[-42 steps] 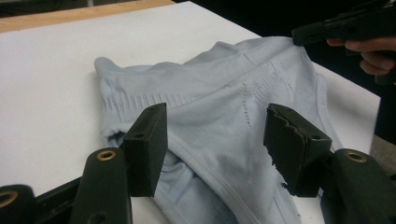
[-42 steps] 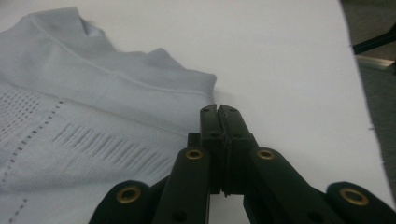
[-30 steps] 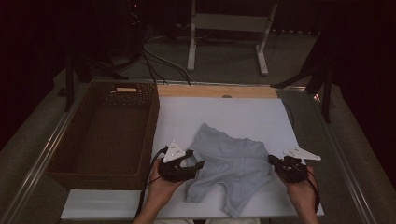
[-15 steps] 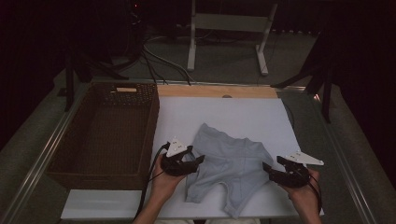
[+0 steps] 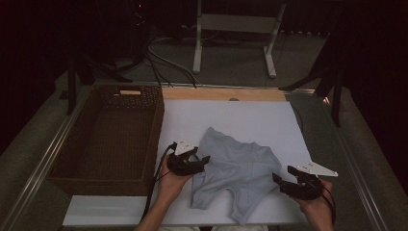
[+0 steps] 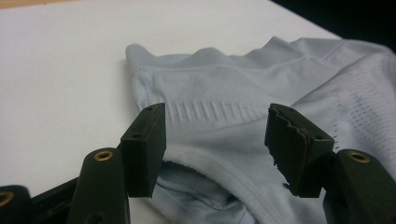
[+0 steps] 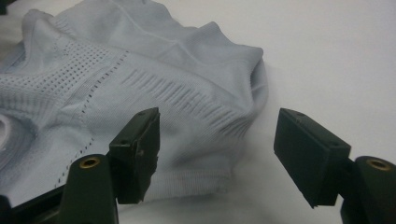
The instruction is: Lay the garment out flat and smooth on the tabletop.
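Nearest the front edge of the white worktop (image 5: 240, 115), the right gripper (image 5: 285, 181) sits low by the front right corner. Its jaws have just been opening and now stand well apart, holding nothing. In the right gripper view the hemmed end of the pale blue shorts (image 5: 235, 168) lies between and just ahead of the pads, one pad over the cloth, the other over bare board.

The main risk here, as I judge it, is a poor pinch: if these jaws close where they stand, they may catch only the top layer of the fold or skid off the ribbed hem, so the garment lifts lopsided or slips free.

A little farther in, the left gripper (image 5: 202, 161) rests at the shorts' left side, jaws about half open and gripping nothing. In the left gripper view the pads straddle the waistband, with the fabric (image 6: 224, 126) bunched under them. Closing here could gather several layers at once and drag the whole garment across the board, undoing whatever flatness it has. Uneven pulls from the two hands could also twist it.

The shorts themselves lie crumpled in the front half of the worktop, between the grippers, legs toward the front edge.

Beyond, along the left edge, stands the wicker basket (image 5: 62, 163), well apart from the cloth.
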`<action>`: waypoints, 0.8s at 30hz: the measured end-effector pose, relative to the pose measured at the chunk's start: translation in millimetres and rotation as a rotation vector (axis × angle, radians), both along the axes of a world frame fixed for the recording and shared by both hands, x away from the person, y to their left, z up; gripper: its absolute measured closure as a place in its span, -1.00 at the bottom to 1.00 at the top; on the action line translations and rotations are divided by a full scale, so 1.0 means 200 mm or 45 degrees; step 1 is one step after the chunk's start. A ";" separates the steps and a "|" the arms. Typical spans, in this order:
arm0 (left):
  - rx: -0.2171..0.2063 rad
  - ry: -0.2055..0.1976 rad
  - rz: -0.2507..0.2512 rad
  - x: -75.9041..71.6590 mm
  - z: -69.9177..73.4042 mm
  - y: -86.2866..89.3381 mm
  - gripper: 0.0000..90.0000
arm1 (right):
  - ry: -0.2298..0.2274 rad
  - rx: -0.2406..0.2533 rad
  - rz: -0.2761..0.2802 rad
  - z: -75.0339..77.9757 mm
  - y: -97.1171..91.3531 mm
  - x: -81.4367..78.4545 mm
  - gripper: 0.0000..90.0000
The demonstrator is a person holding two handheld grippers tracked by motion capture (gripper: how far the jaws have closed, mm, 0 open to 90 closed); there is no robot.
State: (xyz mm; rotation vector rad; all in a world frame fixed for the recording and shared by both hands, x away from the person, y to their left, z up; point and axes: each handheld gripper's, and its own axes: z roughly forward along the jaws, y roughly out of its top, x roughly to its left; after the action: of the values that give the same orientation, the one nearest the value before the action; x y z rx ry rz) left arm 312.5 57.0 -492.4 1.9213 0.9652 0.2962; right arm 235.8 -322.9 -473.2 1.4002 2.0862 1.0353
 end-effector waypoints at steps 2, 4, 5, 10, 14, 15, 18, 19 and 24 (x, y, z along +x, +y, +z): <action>0.013 0.008 0.001 0.01 -0.01 0.00 -0.10 | 0.001 -0.004 0.002 0.00 -0.01 -0.01 -0.30; 0.018 0.019 0.011 0.02 -0.02 -0.01 -0.14 | 0.006 -0.003 0.005 -0.01 -0.01 -0.01 -0.31; 0.027 0.029 0.034 0.02 -0.03 -0.01 -0.21 | 0.010 -0.004 0.006 -0.01 -0.01 -0.01 -0.31; 0.037 0.044 0.055 0.03 -0.04 -0.02 -0.48 | 0.022 -0.012 0.018 -0.02 -0.01 -0.02 -0.35; 0.037 0.062 0.037 0.04 -0.04 -0.02 -0.48 | 0.027 -0.015 0.022 -0.03 -0.02 -0.03 -0.36; 0.040 0.065 0.035 0.04 -0.05 -0.02 -0.48 | 0.028 -0.014 0.022 -0.03 -0.02 -0.03 -0.37; 0.057 0.079 0.023 0.04 -0.05 -0.02 -0.48 | 0.033 -0.016 0.027 -0.03 -0.02 -0.03 -0.38; 0.060 0.086 0.020 0.04 -0.05 -0.02 -0.48 | 0.034 -0.015 0.028 -0.03 -0.02 -0.03 -0.39; 0.046 0.110 0.030 0.03 -0.06 0.01 -0.48 | 0.044 -0.024 0.045 -0.04 -0.03 -0.05 -0.39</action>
State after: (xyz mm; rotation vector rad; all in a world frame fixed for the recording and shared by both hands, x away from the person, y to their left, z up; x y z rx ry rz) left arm 317.8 59.2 -505.0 1.9702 1.0464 0.2469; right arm 226.6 -328.3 -480.8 1.3867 2.1469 1.0092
